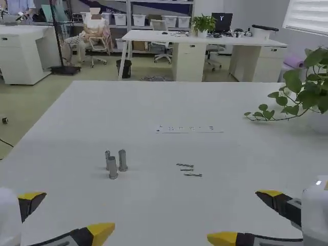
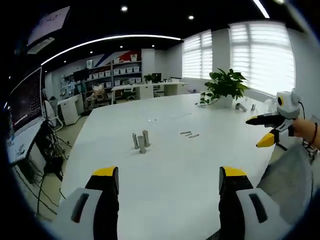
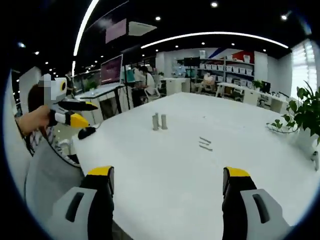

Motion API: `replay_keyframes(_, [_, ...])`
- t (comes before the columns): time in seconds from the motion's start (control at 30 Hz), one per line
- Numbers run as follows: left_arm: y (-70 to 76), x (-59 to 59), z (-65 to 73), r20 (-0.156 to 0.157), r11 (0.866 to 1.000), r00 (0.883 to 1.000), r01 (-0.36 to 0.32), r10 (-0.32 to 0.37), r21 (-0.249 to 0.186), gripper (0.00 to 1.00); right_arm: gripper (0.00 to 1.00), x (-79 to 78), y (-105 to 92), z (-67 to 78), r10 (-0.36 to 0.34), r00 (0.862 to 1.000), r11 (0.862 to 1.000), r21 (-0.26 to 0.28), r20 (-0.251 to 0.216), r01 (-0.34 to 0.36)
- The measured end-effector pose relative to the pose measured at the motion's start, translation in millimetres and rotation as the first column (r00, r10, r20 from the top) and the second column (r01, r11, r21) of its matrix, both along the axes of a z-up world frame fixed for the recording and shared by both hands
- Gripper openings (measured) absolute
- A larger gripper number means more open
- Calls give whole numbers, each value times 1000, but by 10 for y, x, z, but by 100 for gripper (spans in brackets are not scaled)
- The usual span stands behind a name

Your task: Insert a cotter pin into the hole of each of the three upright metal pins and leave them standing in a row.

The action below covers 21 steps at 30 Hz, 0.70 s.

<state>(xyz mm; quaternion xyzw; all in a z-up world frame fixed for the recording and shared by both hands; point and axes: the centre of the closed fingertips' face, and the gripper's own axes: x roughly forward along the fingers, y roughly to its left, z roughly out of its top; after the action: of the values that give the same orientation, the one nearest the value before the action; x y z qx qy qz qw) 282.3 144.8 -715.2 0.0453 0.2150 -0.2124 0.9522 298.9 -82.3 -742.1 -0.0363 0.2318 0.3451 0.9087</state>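
Centrally, white table, open office behind; three metal pins upright, clustered left of centre; cotter pins flat at centre; shelf bins upper middle, contents unclear; left gripper, right gripper jaws apart, empty.

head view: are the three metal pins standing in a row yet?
No, the three metal pins stand upright in a tight triangular bunch, left of the cotter pins lying loose on the table.
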Motion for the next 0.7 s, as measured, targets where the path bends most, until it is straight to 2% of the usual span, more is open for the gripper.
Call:
replay_keyframes(0.33, [-6,2,8,1,1000,1000,1,-1,8,78,89,-10,-18,37,-15,1000,1000,25,14,15])
replay_keyframes(0.7, [-23,-29,-4,-4,1000,1000,10,-10,17,77,88,-44,-48,31,-22,1000,999,24,15,21])
